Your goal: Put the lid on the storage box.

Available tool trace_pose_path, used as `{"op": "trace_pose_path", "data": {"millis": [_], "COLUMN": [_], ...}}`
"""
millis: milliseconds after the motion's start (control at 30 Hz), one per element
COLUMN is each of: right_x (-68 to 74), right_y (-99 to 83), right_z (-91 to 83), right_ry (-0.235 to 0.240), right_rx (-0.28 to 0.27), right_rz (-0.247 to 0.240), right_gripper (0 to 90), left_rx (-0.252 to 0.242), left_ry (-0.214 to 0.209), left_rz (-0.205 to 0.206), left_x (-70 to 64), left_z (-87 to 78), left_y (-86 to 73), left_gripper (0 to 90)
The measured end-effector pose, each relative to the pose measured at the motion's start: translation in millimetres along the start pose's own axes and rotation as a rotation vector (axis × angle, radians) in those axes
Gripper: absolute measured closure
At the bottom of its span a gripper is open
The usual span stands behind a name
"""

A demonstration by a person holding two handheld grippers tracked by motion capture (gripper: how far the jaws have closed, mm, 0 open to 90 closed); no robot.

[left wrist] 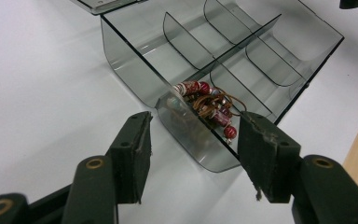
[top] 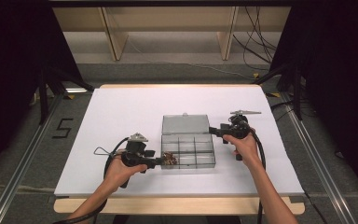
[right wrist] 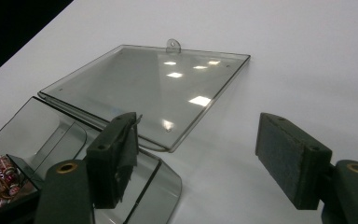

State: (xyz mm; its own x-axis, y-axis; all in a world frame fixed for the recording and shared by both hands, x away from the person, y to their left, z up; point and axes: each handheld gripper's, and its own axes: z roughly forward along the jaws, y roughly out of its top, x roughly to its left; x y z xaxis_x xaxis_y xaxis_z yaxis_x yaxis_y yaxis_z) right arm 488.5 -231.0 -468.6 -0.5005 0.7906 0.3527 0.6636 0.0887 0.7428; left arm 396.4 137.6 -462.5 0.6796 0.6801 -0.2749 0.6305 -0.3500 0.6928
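From above, my clear box (top: 188, 150) sits mid-desk toward the near edge, lid (top: 185, 124) laid flat behind it.

Along my left gripper (left wrist: 193, 154), the jaws are spread around the box's near corner cell, where a bead bracelet (left wrist: 209, 105) lies.

Along my right gripper (right wrist: 205, 154), jaws spread at the lid's (right wrist: 154, 88) corner.
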Motion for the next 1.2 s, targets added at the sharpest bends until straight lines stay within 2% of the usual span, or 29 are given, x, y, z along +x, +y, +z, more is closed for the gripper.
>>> {"op": "trace_pose_path", "data": {"millis": [33,133,167,200,233,267,300,367,400,433,500,533,667,700,767,800,833,867,900,1067,1100,1167,1200], "right_x": [0.4,2.6,3.8,4.0,7.0,5.1,6.1,4.3,6.0,2.5,5.7,3.3,4.5,5.3,8.1,8.7,12.1,9.5,8.5,10.1,9.7,8.7,10.8], "right_y": [0.5,3.9,5.7,7.7,8.4,9.5,9.2,8.5,7.9,7.8,7.1,8.2,10.5,12.3,14.2,14.8,15.6,16.2,16.4,16.3,16.3,16.0,16.0], "right_z": [0.7,2.3,3.3,3.7,4.5,6.8,9.1,12.0,13.1,14.4,17.7,18.9,22.6,23.3,24.2,24.9,24.8,26.7,27.6,31.4,31.7,33.5,33.5], "right_ry": [0.001,-0.016,-0.002,-0.002,-0.011,-0.016,-0.012,-0.004,-0.002,-0.002,0.005,0.001,0.01,0.011,0.007,0.005,0.002,0.0,-0.003,0.01,0.01,0.024,0.024], "right_rx": [0.01,0.03,0.025,0.037,0.048,0.04,0.042,0.054,0.073,0.068,0.061,0.061,0.064,0.063,0.07,0.069,0.09,0.085,0.084,0.102,0.101,0.093,0.1], "right_rz": [0.004,0.005,0.013,-0.002,0.022,-0.001,0.028,0.037,0.074,0.04,0.087,0.05,0.054,0.04,0.058,0.052,0.088,0.052,0.047,0.096,0.089,0.066,0.088], "right_gripper": [31.4,31.4,32.0,32.0,32.1,32.9,33.0,33.0,33.0,33.1,33.8,34.2,35.1,35.4,36.0,36.0,36.0,36.0,35.9,35.8,35.8,35.8,35.7], "left_rx": [-0.018,-0.012,-0.004,0.006,0.007,-0.008,-0.01,-0.004,-0.008,-0.004,0.016,0.013,0.008,0.008,0.008,0.007,0.006,0.01,0.024,0.023,0.008,0.021,0.007], "left_ry": [0.007,0.0,0.0,-0.005,-0.006,-0.004,-0.002,-0.007,-0.005,-0.001,-0.006,-0.003,-0.012,-0.012,-0.013,-0.017,-0.015,-0.006,-0.01,-0.009,-0.007,-0.007,-0.007], "left_rz": [-0.016,-0.016,0.0,0.012,0.013,-0.007,-0.009,-0.005,-0.01,-0.016,0.01,0.008,0.003,0.003,0.0,-0.006,-0.009,-0.001,0.015,0.016,0.002,0.017,0.001], "left_x": [-1.9,-2.7,-2.1,-1.4,-1.4,-3.3,-3.4,-2.8,-3.3,-4.0,-2.4,-2.8,-3.6,-3.6,-3.1,-3.3,-3.7,-3.5,-2.2,-2.2,-3.4,-2.2,-3.4], "left_z": [1.6,2.3,2.0,1.8,2.2,3.8,4.1,5.3,6.2,6.9,7.0,7.9,12.0,12.0,14.2,14.8,15.2,15.2,14.6,14.7,15.8,14.8,15.8], "left_y": [0.0,0.9,1.3,1.6,1.7,1.5,1.5,1.8,1.8,1.9,3.1,3.3,2.8,2.8,2.3,2.2,1.9,1.7,1.8,1.9,1.7,1.8,1.5], "left_gripper": [44.7,45.4,46.1,46.7,46.9,47.2,47.4,48.0,48.4,48.7,49.3,49.6,53.4,54.9,56.1,56.3,56.6,56.7,56.4,56.3,56.3,56.3,56.3]}}
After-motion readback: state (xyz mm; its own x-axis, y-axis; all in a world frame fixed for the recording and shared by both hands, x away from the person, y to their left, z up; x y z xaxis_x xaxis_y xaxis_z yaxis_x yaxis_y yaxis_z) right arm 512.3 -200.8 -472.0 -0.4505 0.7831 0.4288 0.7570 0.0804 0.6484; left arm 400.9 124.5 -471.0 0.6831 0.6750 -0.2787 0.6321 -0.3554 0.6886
